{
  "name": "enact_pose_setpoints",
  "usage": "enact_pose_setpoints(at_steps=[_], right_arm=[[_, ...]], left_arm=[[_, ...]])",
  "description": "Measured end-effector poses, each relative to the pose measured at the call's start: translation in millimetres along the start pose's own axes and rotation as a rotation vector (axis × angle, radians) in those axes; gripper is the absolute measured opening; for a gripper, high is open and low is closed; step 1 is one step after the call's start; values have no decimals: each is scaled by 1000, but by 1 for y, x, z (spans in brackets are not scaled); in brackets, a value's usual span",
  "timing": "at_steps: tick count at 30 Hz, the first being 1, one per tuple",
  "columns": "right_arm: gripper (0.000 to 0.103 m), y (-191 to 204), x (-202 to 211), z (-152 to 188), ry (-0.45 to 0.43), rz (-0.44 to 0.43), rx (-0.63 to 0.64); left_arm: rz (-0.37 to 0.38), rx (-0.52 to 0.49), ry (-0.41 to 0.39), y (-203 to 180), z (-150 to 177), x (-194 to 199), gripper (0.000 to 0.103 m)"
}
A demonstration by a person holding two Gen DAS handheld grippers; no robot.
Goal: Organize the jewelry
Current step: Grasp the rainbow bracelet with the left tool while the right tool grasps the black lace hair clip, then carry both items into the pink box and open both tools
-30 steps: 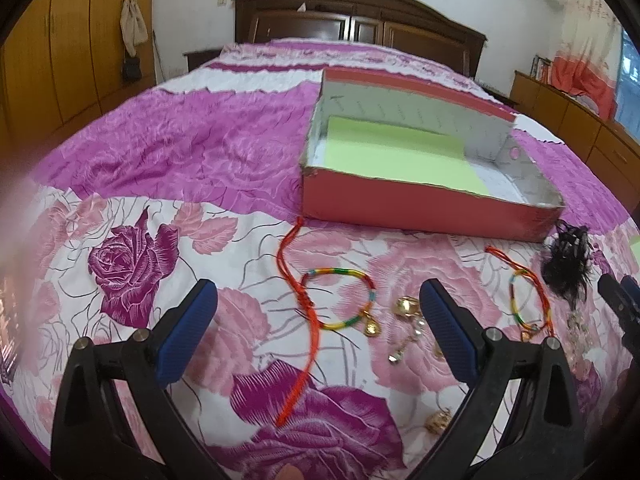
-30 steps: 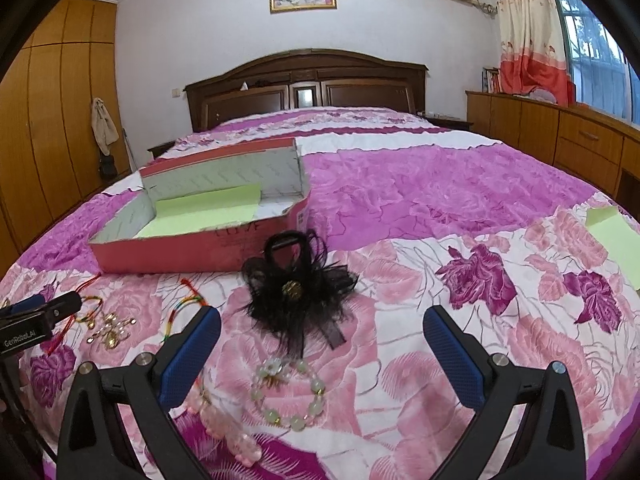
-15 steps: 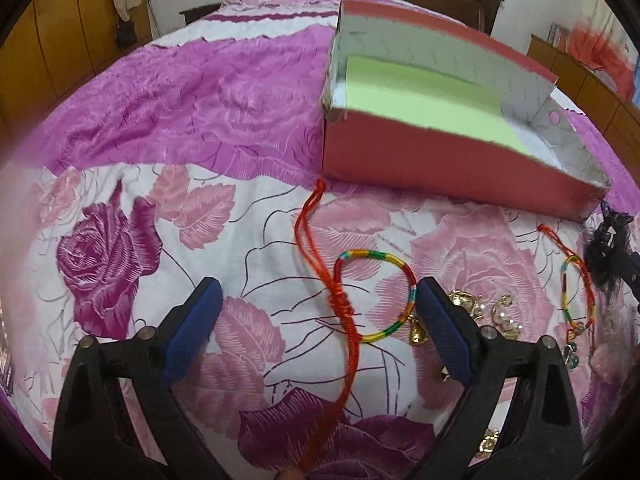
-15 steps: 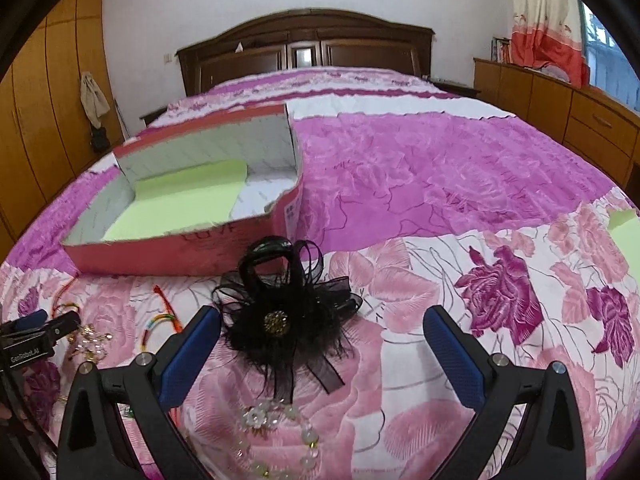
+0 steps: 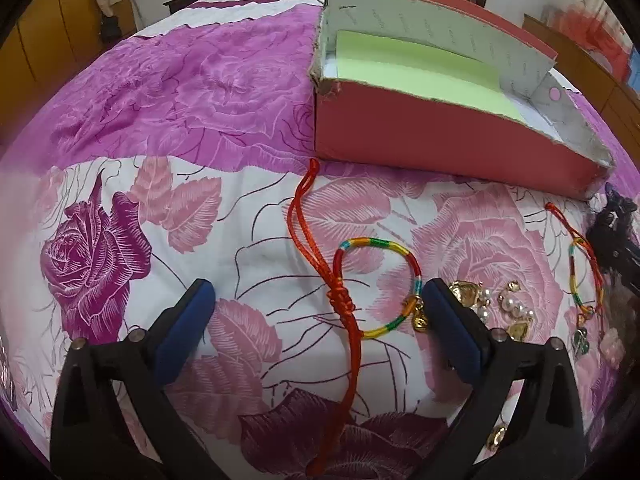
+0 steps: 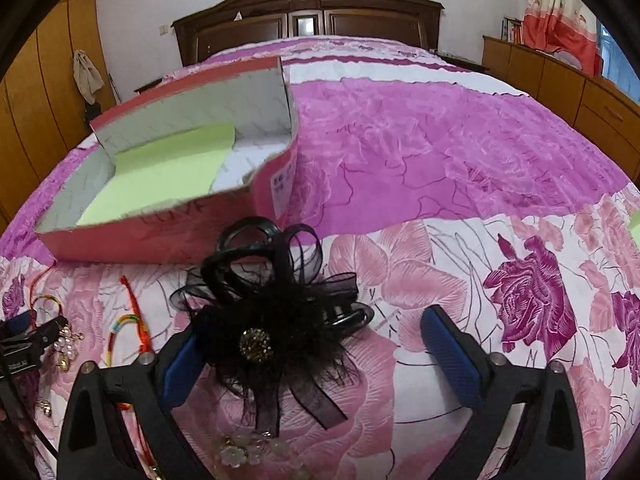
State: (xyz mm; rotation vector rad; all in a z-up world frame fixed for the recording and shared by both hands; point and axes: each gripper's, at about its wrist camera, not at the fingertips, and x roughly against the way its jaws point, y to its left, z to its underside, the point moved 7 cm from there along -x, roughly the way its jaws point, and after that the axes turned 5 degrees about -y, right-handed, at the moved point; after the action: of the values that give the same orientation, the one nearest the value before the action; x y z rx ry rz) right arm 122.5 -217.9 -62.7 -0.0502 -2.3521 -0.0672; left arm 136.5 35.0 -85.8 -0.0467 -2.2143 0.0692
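In the left wrist view my left gripper [image 5: 318, 314] is open and low over the bedspread. A rainbow cord bracelet [image 5: 414, 270] with a long red cord [image 5: 298, 220] and a gold charm lies between its fingers; the charm is against the right pad [image 5: 450, 322]. Gold and pearl earrings [image 5: 506, 308] and a second rainbow bracelet [image 5: 574, 276] lie to the right. My right gripper [image 6: 316, 354] is open around a black feather hair clip [image 6: 272, 320]. A pale bead bracelet [image 6: 248, 454] lies just under it. The red cardboard box [image 5: 440, 140] [image 6: 168, 240] holds green paper [image 5: 416, 68].
Everything lies on a pink and purple floral bedspread [image 6: 440, 152]. The left gripper's tip [image 6: 24, 344] shows at the left edge of the right wrist view. A dark headboard [image 6: 308, 20] is behind, wooden cabinets [image 6: 560, 80] on the right, and a wardrobe [image 6: 40, 92] on the left.
Both grippers have moved forward and down toward the bed. The left now straddles the rainbow bracelet and the right now straddles the black hair clip. Both have stayed open.
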Motion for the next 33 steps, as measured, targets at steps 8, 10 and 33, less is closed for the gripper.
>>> enact_pose_setpoints(at_steps=[8,10,33], right_arm=[[91,-1,-2,1,9,-27,-21],[86,2,0,1,1,-32,-10],[58,7,38,3,-79,-62,4]], left_arm=[[-14,-54,-78,-6,3,22,54],[-14,-57,-92,-5,4,26,42],[67,-5,-201,10,-8,68,9]])
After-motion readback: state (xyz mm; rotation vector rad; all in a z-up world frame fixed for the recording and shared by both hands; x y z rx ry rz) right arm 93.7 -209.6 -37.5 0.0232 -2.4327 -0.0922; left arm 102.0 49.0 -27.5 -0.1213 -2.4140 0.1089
